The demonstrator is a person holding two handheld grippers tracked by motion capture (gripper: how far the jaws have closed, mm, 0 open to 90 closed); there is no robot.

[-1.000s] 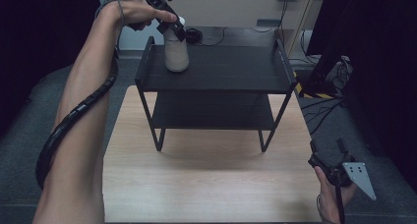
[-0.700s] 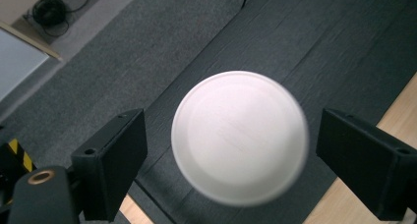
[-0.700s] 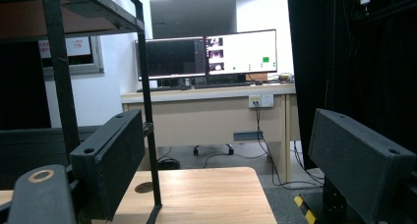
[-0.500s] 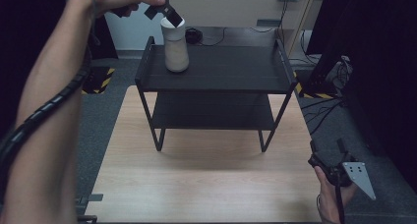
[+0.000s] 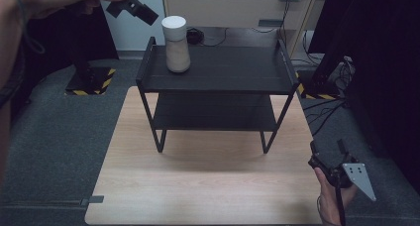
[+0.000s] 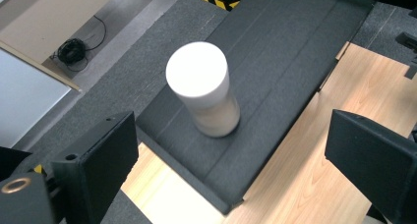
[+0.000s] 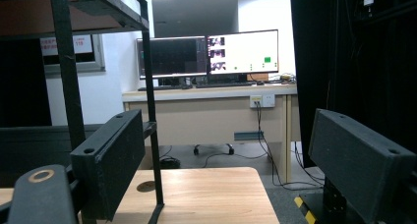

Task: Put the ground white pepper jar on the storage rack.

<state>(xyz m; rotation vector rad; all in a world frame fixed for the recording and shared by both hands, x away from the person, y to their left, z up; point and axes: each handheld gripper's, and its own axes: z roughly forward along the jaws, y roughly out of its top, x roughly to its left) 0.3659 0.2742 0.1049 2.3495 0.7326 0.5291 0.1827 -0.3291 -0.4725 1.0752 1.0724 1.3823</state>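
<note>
Left gripper (image 6: 231, 150) held high, jaws wide apart and empty; below and between them the white-topped cylinder (image 6: 204, 89) stands upright on the black shelf's (image 5: 223, 72) top tier, near its end, not touching the jaws. Right gripper (image 7: 221, 175) low at the wooden table's (image 5: 208, 186) near corner, jaws apart, nothing between them. Ahead of it a shelf leg (image 7: 153, 111) and, somewhat dimly, monitors (image 7: 209, 54) on a desk.

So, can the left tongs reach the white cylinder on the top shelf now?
Probably yes. The left tongs are open above and left of the white cylinder, which stands alone on the top shelf; nothing lies between them.
</note>
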